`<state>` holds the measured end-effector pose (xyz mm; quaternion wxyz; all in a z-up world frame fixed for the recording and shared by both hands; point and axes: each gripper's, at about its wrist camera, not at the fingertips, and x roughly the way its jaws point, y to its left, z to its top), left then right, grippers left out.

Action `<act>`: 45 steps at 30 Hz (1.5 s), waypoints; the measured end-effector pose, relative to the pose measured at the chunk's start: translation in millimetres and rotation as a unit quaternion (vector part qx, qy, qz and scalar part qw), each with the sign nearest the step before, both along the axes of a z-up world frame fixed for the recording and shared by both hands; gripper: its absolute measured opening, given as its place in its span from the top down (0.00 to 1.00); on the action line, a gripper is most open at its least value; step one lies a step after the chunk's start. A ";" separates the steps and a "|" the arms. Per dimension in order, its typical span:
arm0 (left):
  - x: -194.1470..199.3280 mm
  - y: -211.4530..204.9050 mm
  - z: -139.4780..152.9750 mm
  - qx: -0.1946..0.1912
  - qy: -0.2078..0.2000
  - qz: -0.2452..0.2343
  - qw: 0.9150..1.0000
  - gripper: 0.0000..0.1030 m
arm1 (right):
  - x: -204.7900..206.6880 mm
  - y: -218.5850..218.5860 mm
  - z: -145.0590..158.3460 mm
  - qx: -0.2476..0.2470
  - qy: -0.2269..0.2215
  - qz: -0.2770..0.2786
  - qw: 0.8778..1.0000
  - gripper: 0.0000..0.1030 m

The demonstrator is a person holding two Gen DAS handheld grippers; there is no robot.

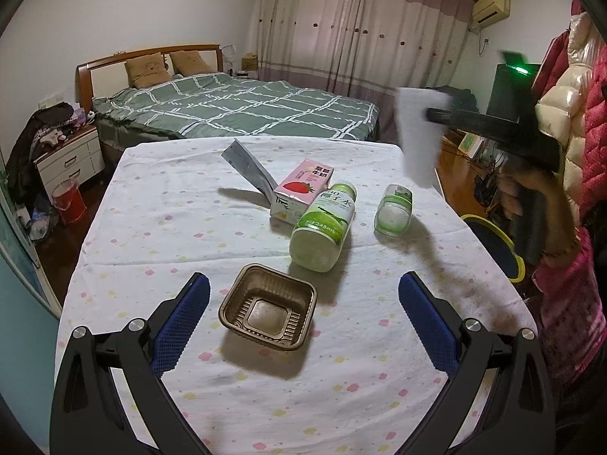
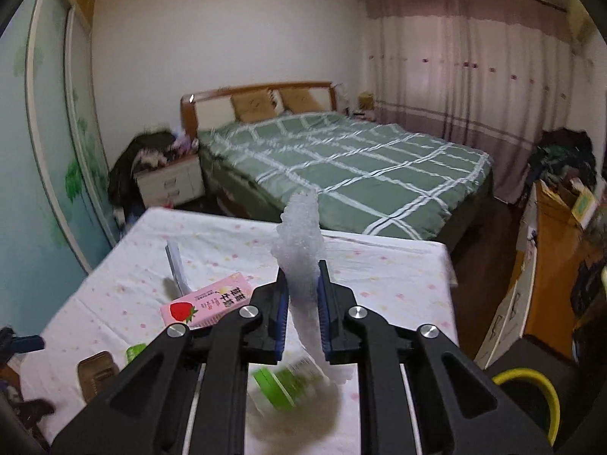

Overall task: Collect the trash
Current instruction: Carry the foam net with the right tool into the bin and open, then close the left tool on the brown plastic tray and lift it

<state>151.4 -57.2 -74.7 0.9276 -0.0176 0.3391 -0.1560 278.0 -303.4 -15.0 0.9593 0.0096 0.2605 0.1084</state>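
Here the right gripper (image 2: 301, 295) is closed tight on a white crumpled tissue (image 2: 299, 242), lifted above the table (image 1: 159, 204). The left gripper (image 1: 303, 284) stands wide open and holds nothing, just before a brown plastic tray (image 1: 267, 307). Behind the tray lie a green bottle (image 1: 324, 223), a pink strawberry milk carton (image 1: 301, 191) and a small clear bottle (image 1: 394, 210).

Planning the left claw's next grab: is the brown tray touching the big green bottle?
Apart. The left wrist view shows bare tablecloth between the brown tray and the big green bottle.
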 end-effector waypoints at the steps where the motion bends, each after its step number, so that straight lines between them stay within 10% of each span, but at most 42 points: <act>1: 0.0 -1.2 -0.2 0.002 0.000 0.000 1.000 0.05 | -9.3 -10.4 1.3 0.006 -0.006 -0.009 1.000 0.87; 23: -3.7 -14.8 -2.9 0.025 0.002 -0.012 1.000 0.05 | -80.6 -214.6 -116.3 0.009 0.090 -0.277 0.957 0.85; 45: 4.6 -10.9 -14.0 0.043 0.014 -0.027 0.999 0.05 | -86.7 -212.4 -118.8 0.022 0.095 -0.277 0.956 0.67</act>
